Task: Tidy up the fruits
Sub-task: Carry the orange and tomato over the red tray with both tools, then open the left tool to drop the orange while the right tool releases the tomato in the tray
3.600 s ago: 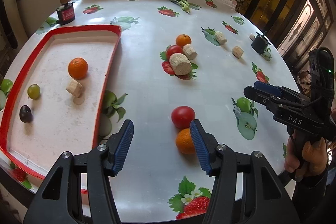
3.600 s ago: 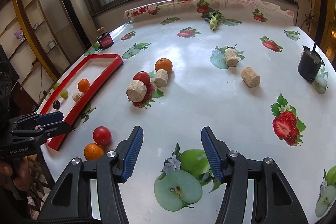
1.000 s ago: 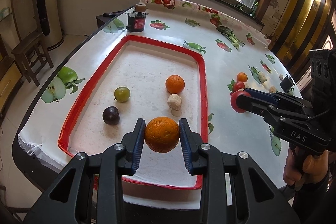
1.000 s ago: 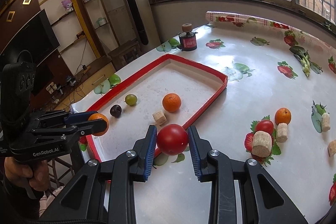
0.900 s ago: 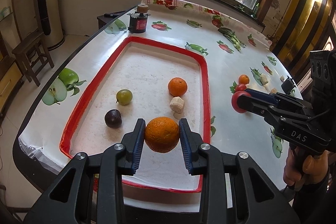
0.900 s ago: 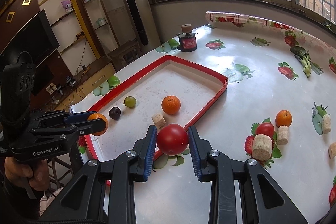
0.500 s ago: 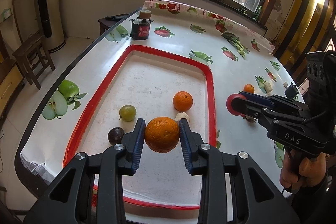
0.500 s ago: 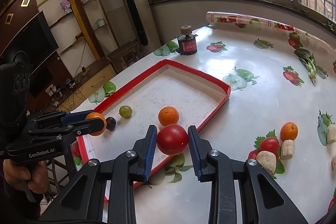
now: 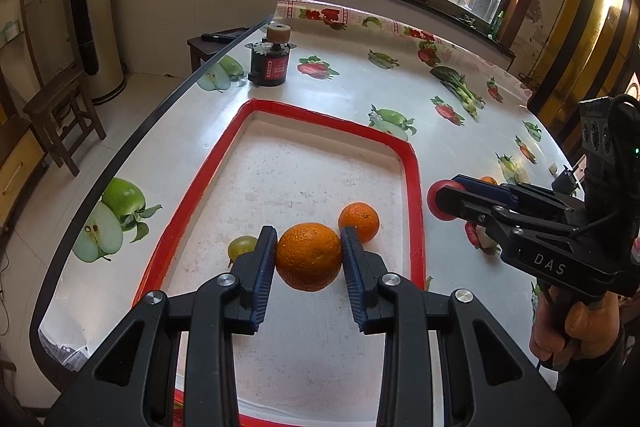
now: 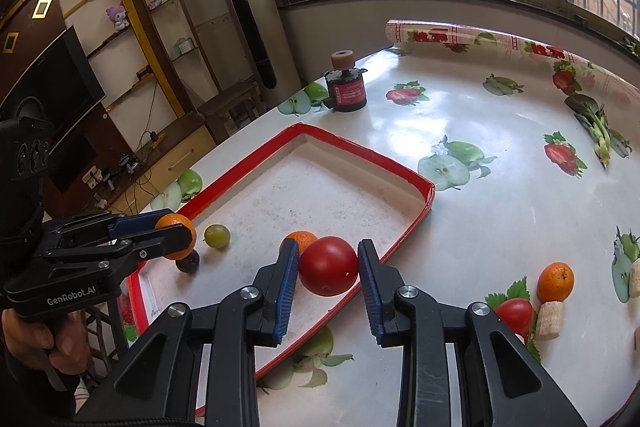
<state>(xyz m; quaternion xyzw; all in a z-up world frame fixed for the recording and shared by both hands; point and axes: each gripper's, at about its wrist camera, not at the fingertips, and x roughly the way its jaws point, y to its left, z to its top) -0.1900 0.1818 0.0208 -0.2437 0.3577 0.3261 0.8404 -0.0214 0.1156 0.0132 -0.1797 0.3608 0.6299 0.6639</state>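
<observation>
Left hand-held gripper (image 9: 308,259) clamps an orange (image 9: 309,256); right hand-held gripper (image 10: 328,271) clamps a tomato (image 10: 328,271) above the red-rimmed tray (image 10: 404,173).

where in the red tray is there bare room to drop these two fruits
The far half of the red tray, toward the dark jar, is bare. The near end is crowded: small orange, green fruit and dark fruit sit there.
</observation>
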